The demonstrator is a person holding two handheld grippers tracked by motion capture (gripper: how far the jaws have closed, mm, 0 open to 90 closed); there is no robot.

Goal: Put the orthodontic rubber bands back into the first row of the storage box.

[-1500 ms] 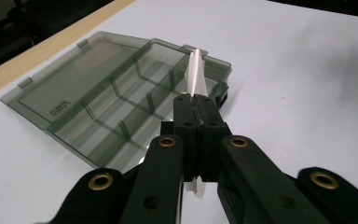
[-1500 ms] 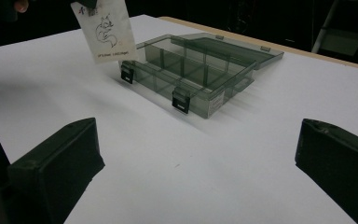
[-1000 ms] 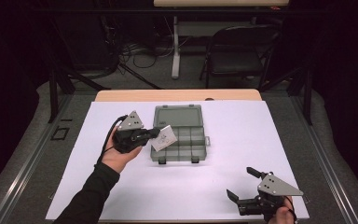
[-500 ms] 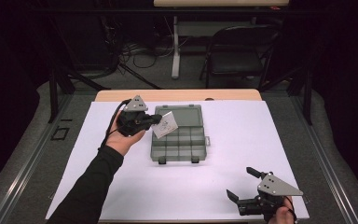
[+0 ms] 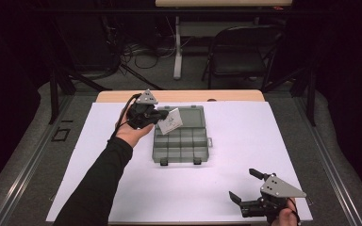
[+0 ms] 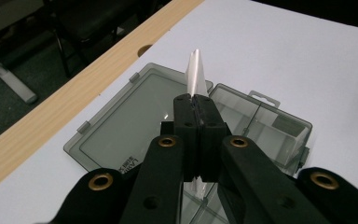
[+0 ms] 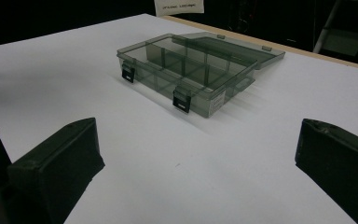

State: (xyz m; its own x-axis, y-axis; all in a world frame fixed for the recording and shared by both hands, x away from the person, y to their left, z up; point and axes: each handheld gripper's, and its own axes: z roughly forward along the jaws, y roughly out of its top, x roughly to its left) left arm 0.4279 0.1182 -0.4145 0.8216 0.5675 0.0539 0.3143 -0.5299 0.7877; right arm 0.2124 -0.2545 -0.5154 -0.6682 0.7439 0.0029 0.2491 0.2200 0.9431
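holding a small clear bag (image 5: 170, 121) clenched over the organizer box (image 5: 181, 141), left gripper (image 5: 156, 116) likely lowers it next; right gripper (image 5: 245, 190) near box's latches, released.

The small clear bag (image 5: 170, 121) is thin and flat, with a white label on its side. It is in the air, standing on its edge, clamped between the closed jaws of the left gripper (image 5: 158, 117). It hangs over the open lid (image 6: 135, 116) of the grey see-through box (image 5: 181, 141), near the far edge of the white worktop (image 5: 245, 141).
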